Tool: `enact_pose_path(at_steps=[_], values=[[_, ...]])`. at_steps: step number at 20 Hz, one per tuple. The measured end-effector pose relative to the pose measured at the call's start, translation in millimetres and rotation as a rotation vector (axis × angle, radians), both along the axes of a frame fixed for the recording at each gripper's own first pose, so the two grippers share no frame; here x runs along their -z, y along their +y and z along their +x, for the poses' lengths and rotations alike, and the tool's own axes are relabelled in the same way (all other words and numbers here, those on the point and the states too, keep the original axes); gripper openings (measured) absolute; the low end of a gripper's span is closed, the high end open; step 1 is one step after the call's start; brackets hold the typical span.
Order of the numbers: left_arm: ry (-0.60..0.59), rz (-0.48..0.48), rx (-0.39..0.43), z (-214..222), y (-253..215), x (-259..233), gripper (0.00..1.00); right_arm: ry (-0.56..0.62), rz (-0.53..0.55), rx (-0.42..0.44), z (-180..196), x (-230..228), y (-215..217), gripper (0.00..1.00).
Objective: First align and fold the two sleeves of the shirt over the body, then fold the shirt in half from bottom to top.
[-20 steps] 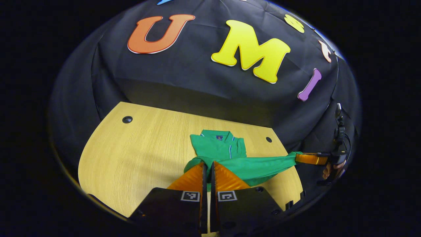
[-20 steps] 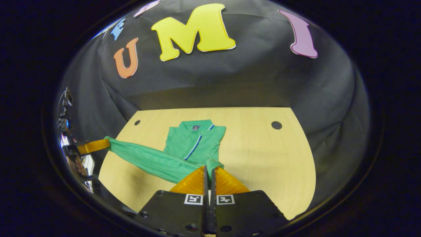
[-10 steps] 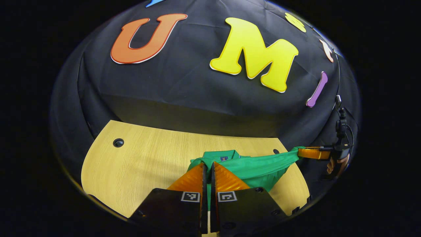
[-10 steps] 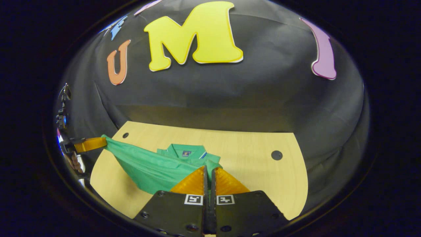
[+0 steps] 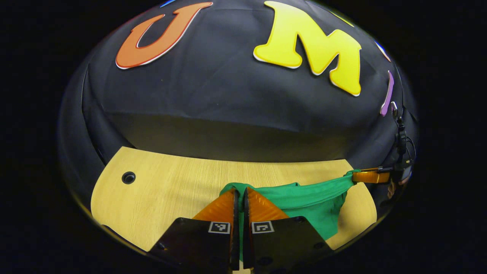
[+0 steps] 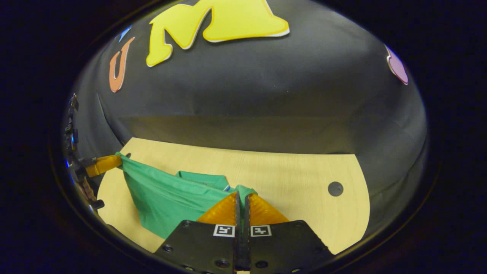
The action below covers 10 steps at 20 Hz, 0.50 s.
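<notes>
The pale wooden surface (image 5: 171,186) spreads below the black booth wall, with a round dark hole (image 5: 128,177) near its far left corner in the left gripper view. Above it the green shirt (image 6: 167,198) hangs stretched between the two claws, its hem lifted and its collar lying on the wood behind. The left claw (image 5: 238,192) is clamped on one bottom corner, the right claw (image 6: 241,195) on the other. No writing can be read on the shirt.

wooden table (image 5: 171,182), round cable holes (image 5: 128,177)
</notes>
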<state>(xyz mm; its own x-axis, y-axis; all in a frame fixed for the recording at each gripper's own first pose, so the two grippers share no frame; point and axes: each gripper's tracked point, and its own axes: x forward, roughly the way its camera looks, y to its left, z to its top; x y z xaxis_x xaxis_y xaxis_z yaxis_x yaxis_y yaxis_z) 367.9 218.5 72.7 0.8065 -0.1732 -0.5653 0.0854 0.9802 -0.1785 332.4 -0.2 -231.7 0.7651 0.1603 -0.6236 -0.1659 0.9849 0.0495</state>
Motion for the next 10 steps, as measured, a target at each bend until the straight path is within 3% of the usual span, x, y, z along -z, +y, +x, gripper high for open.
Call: enact_pose_path(at_steps=[7, 10], values=[[0.083, -0.01, -0.036, 26.4, -4.9, 75.7, 0.1, 0.02, -0.035, 0.019, 51.1, 73.0, -2.4, 0.01], [0.114, 0.016, -0.059, 26.4, -7.1, 82.1, 0.14, 0.041, -0.043, 0.006, 52.8, 87.1, 5.2, 0.04]])
